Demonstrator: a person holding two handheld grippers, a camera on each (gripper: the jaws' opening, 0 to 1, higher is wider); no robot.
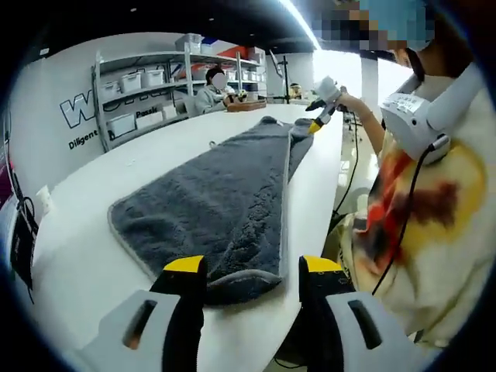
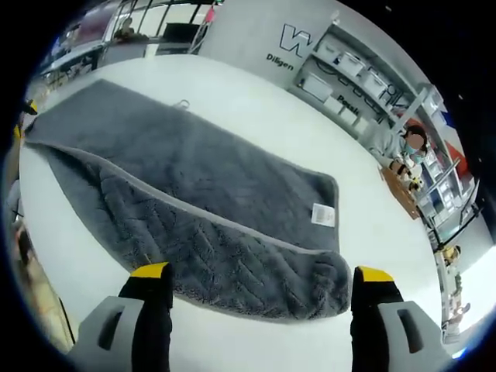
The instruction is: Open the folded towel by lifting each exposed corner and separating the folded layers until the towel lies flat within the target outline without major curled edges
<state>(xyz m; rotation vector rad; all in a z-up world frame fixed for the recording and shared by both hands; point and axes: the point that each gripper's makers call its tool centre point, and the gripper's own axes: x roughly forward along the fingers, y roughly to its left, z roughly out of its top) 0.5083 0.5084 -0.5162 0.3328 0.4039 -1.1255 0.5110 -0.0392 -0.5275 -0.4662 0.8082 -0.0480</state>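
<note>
Jaws spread wide on both the left gripper point(image 1: 252, 267) and right gripper point(image 2: 263, 273), holding nothing, poised at opposite ends of the grey towel point(image 2: 194, 201) lying on the white tabletop point(image 2: 256, 116). Still folded lengthwise, upper layer's edge exposed. Next, probably: pinch that layer's corners and lift across.

wall point(image 1: 54, 116): large "W", "Diligent" below | towel label point(image 2: 323, 215): unreadable

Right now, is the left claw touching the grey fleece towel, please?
Cannot tell: in the left gripper view the left claw straddles the grey fleece towel edge, contact unclear.
</note>
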